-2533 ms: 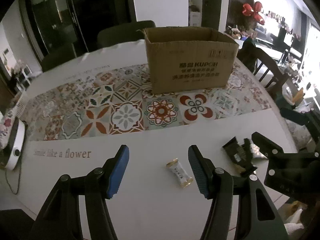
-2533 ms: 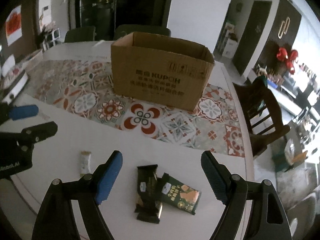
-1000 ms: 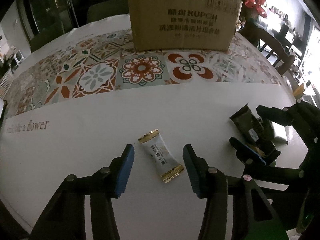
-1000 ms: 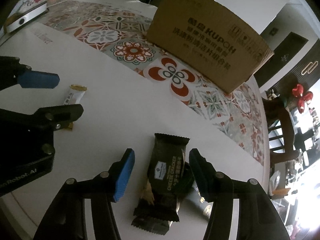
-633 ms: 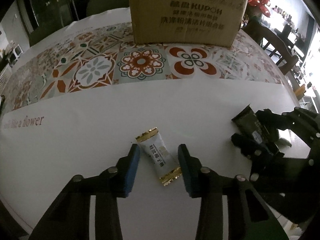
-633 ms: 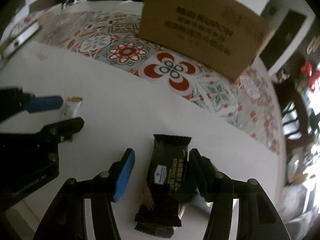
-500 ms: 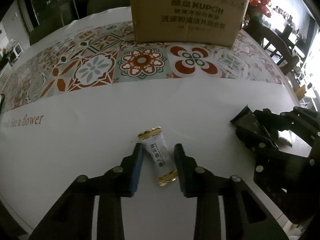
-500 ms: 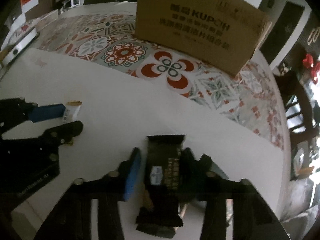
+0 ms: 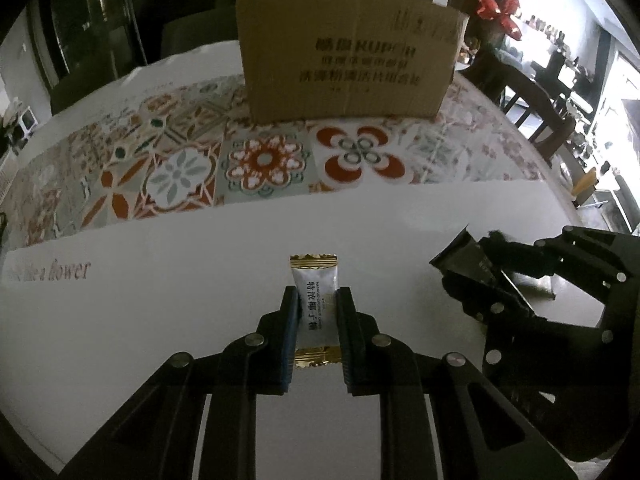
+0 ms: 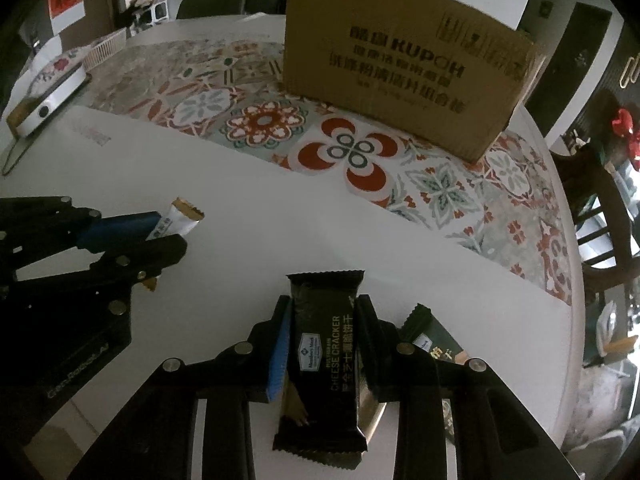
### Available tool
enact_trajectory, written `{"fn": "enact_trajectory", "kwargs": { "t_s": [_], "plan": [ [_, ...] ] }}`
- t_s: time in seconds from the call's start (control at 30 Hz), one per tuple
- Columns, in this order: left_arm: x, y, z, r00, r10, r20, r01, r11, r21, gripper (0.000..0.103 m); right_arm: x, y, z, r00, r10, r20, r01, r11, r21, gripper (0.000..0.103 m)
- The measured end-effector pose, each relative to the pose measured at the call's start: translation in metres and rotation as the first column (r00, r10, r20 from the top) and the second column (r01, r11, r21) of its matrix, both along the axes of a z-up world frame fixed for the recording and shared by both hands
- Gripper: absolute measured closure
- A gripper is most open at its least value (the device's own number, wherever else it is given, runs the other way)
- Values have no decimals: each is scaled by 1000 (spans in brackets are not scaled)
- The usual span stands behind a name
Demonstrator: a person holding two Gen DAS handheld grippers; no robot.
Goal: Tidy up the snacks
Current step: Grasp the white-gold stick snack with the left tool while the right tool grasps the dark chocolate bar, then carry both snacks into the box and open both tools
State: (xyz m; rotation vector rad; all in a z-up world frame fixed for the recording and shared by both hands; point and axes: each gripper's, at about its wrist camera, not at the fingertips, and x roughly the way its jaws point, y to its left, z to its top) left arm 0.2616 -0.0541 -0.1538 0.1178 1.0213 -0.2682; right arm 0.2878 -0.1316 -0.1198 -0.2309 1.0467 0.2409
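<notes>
Nearest, the left hand-held gripper [image 9: 316, 312], jaws just closed, pinches the white candy packet [image 9: 315, 304]; the right hand-held gripper [image 10: 324, 340], likewise, pinches the black cracker packet [image 10: 326, 344]. A green snack packet [image 10: 434, 340] lies at three o'clock. Farther at twelve, the cardboard box [image 9: 344, 60] stands on the worktop [image 9: 160, 248].

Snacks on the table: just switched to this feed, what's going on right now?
A person works two handheld grippers at once. The left gripper has just been closing and now pinches the small white candy packet. The right gripper has likewise been closing and clamps the black cheese cracker pack. A dark green snack pack lies on the table beside it. The open cardboard box stands further back on the patterned runner; nothing has reached it yet.
</notes>
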Motion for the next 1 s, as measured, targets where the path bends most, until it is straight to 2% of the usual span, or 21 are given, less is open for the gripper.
{"fn": "enact_trajectory", "kwargs": {
  "t_s": [0.33, 0.6, 1.0],
  "plan": [
    [9, 0, 53, 993, -8, 116, 12, 999, -38, 84, 5, -7, 49, 995, -36, 96, 32, 998, 46, 70],
    [26, 1, 99, 980, -8, 199, 23, 997, -72, 84, 15, -14, 95, 975, -86, 207, 69, 994, 90, 70],
    [74, -6, 163, 936, -22, 352, 52, 996, -75, 84, 58, -34, 157, 908, -203, 367, 148, 974, 171, 70]
  ]
}}
